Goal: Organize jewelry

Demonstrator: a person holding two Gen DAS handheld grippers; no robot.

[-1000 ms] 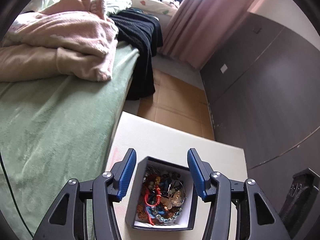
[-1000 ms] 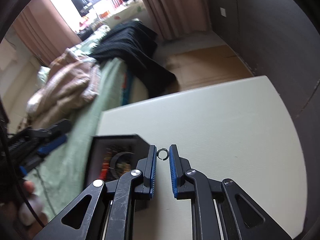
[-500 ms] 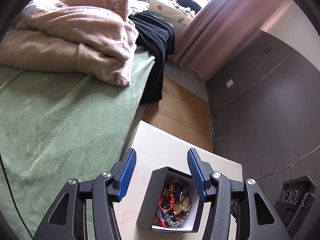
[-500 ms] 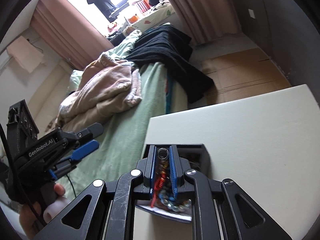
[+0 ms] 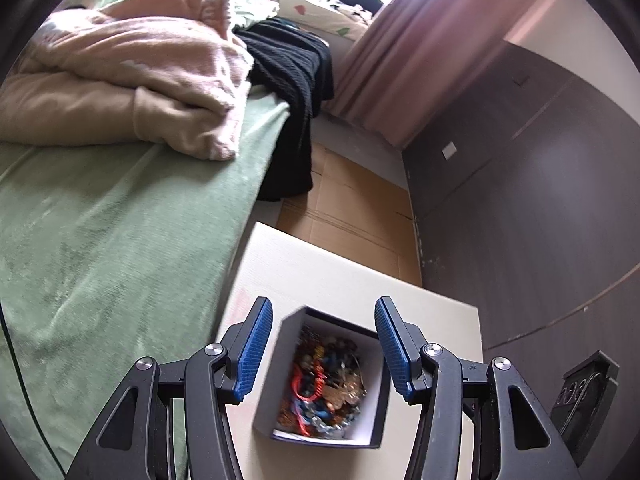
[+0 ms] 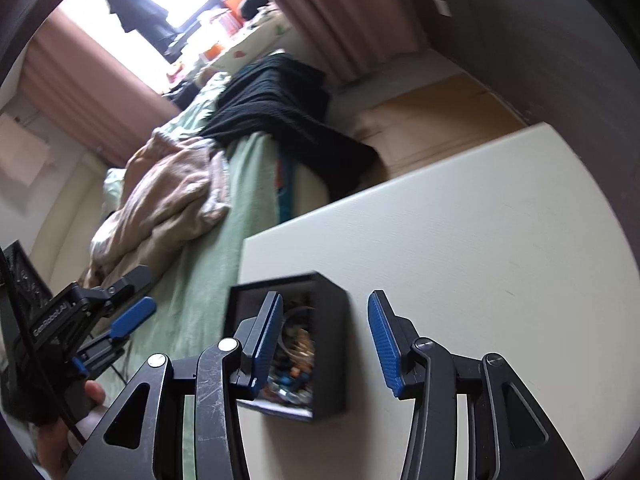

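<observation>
Over the table's [image 6: 480, 240] left edge, my right claw [image 6: 324, 340] has just spread, empty; the ring it pinched is gone, apparently into the jewelry box [image 6: 332, 344] below, while my left claw [image 5: 323, 350] hovers half-open

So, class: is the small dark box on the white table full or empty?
Nearly full: the box lies open on the table, with beads and bracelets heaped inside, covering most of the floor.
</observation>
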